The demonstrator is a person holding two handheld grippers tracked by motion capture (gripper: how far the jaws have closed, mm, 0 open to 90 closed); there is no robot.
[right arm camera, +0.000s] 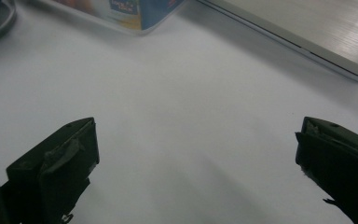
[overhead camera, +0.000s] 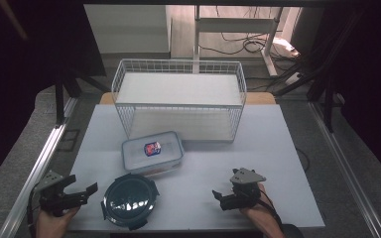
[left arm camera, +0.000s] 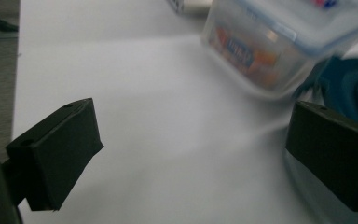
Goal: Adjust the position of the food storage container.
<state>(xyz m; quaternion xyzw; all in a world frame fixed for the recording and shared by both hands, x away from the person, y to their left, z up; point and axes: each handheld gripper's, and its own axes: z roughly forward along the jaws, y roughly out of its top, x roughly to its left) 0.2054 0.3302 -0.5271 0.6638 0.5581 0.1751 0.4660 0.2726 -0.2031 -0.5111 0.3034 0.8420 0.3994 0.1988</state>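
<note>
A clear rectangular food box [overhead camera: 152,151] with a snap lid and a printed label lies mid-table. In front of it stands a round dark teal container [overhead camera: 129,201] with clip tabs. My left gripper [overhead camera: 82,185] rests at the near left, open and empty, pointing right toward the round container. In the left gripper view the box [left arm camera: 270,42] and the teal container [left arm camera: 354,88] lie ahead of the left gripper [left arm camera: 193,149], at the right. My right gripper [overhead camera: 220,200] sits at the near right, open and empty. Its own view shows the right gripper [right arm camera: 196,158] over bare table.
A white wire basket [overhead camera: 178,101] stands at the back of the white table top [overhead camera: 258,148], just behind the box; its base [right arm camera: 307,32] appears in the right gripper view. Metal rails run along both table sides. Dark curtains hang left and right.
</note>
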